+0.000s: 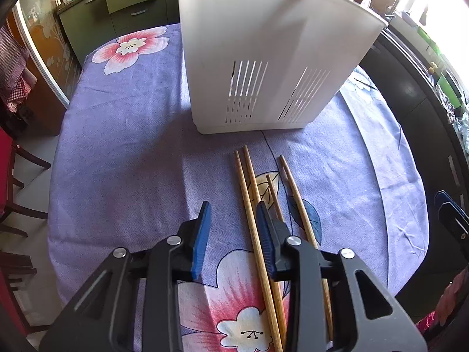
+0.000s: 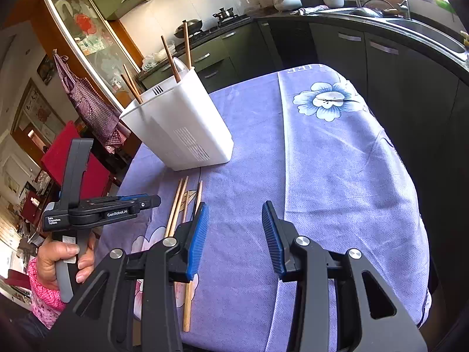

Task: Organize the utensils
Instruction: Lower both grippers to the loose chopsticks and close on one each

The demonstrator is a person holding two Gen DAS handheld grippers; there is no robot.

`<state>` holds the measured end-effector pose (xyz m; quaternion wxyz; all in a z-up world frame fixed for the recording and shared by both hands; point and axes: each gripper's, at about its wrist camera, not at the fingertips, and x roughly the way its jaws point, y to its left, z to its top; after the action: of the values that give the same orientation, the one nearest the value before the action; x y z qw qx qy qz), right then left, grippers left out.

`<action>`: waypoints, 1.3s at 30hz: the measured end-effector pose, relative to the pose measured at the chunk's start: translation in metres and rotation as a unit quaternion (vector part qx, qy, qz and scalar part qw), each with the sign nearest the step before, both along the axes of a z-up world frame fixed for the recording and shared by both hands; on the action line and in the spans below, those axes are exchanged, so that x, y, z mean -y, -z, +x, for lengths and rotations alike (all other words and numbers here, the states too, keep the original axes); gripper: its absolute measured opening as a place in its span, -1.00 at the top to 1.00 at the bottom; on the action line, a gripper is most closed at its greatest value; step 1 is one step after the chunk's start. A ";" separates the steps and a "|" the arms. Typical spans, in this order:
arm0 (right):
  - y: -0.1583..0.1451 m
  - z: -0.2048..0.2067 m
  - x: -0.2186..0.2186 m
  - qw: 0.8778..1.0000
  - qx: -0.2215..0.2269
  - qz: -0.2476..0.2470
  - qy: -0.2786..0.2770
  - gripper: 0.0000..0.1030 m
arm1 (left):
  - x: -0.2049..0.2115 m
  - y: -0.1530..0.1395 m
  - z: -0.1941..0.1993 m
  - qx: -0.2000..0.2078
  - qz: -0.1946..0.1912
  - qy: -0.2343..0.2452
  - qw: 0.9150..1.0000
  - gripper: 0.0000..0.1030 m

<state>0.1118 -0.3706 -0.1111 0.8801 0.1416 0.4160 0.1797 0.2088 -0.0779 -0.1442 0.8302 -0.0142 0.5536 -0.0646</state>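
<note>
Several wooden chopsticks (image 1: 255,220) lie side by side on the purple floral tablecloth (image 1: 123,152), just in front of a white slotted utensil holder (image 1: 263,58). My left gripper (image 1: 234,214) is open and empty above the cloth, its right finger over the chopsticks. In the right wrist view the holder (image 2: 181,129) has several chopsticks (image 2: 173,58) standing in it, and the loose chopsticks (image 2: 181,202) lie in front of it. My right gripper (image 2: 236,214) is open and empty, hovering right of the loose chopsticks. The left gripper (image 2: 143,201) shows at left in a hand.
Dark green kitchen cabinets (image 2: 337,47) and a counter with a sink (image 2: 410,20) run behind and right of the table. A stove with pans (image 2: 205,26) is at the back. A red chair (image 2: 73,158) and a hanging checked cloth (image 2: 91,108) stand left.
</note>
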 end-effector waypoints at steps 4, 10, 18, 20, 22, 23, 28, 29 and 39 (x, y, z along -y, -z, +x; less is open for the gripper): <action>0.005 0.001 0.004 1.000 -0.004 0.005 0.001 0.26 | 0.005 0.011 0.006 -0.015 0.004 0.000 1.000 0.53; 0.007 0.013 -0.006 1.000 -0.018 0.004 -0.006 0.26 | 0.013 0.019 0.011 -0.023 0.015 0.006 1.000 0.54; 0.017 0.023 -0.025 0.999 -0.030 -0.015 -0.022 0.26 | 0.015 0.027 0.013 -0.027 0.034 0.005 0.999 0.70; 0.019 0.026 -0.040 0.998 -0.030 -0.041 -0.037 0.26 | 0.016 0.027 0.013 -0.023 0.037 0.007 0.999 0.70; 0.022 0.029 -0.061 0.995 -0.025 -0.074 -0.059 0.26 | 0.017 0.027 0.011 -0.017 0.041 0.008 0.999 0.75; 0.024 0.031 -0.072 0.993 -0.022 -0.087 -0.070 0.26 | 0.017 0.027 0.011 -0.015 0.039 0.009 0.999 0.80; 0.044 0.045 -0.120 0.984 -0.027 -0.138 -0.112 0.30 | 0.009 0.027 0.008 -0.014 0.029 0.009 0.999 0.84; 0.049 0.049 -0.127 0.982 -0.032 -0.144 -0.115 0.37 | 0.007 0.027 0.008 -0.014 0.029 0.009 0.999 0.84; 0.075 0.072 -0.164 0.974 -0.057 -0.183 -0.123 0.60 | -0.011 0.027 -0.002 -0.005 0.032 0.010 0.999 0.84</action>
<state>0.1839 -0.2067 -0.1859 0.8368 -0.0640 0.5059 0.1991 0.2072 -0.0667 -0.1716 0.8269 0.0181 0.5594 -0.0550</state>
